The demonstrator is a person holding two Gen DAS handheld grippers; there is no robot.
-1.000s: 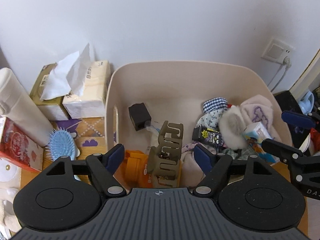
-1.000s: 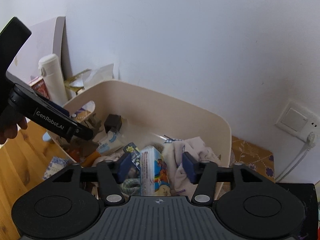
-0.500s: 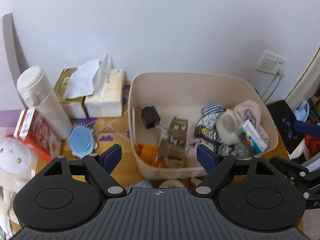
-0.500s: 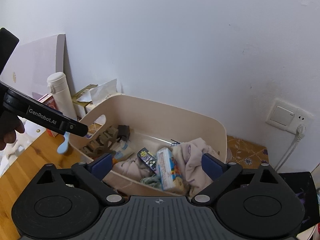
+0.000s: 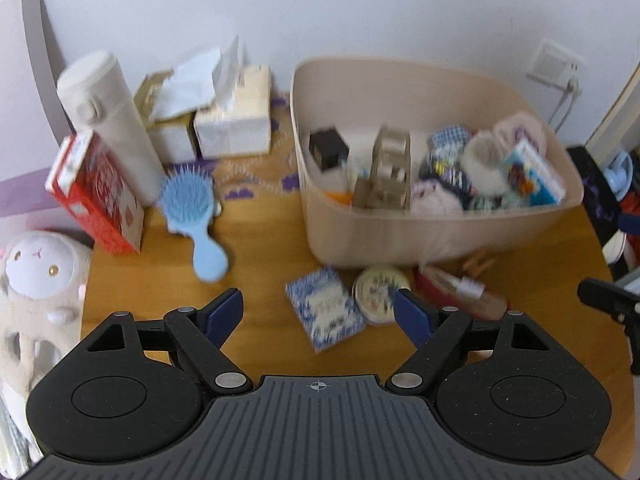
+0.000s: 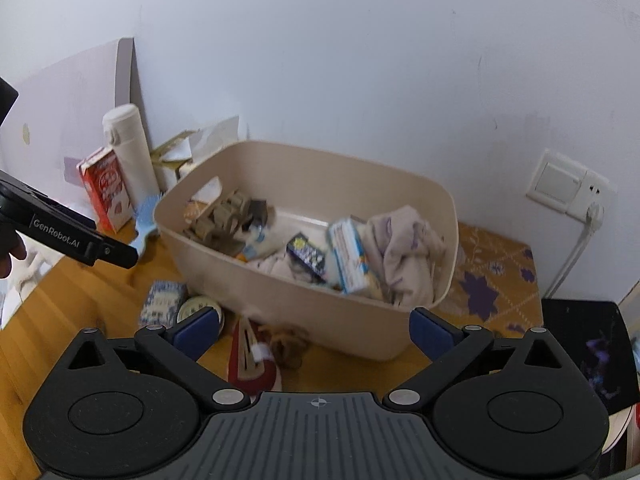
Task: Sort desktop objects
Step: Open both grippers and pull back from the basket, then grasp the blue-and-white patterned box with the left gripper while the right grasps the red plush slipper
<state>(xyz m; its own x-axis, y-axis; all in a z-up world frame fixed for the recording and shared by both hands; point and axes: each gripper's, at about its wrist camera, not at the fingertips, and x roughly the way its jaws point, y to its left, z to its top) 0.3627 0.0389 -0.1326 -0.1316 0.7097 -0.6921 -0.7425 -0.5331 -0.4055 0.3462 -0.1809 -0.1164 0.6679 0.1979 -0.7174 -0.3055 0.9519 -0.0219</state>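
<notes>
Much is already gathered in the beige bin, while a blue packet, round tin and blue hairbrush are left on the desk, both hand-held grippers being spread and empty.

A home, maybe a bedroom, wooden worktop by a white wall, soft toy sheep, blue hairbrush, tissue packs, bin with clothes and small things

Plain white wall with a socket plate, above a wooden desktop.
</notes>
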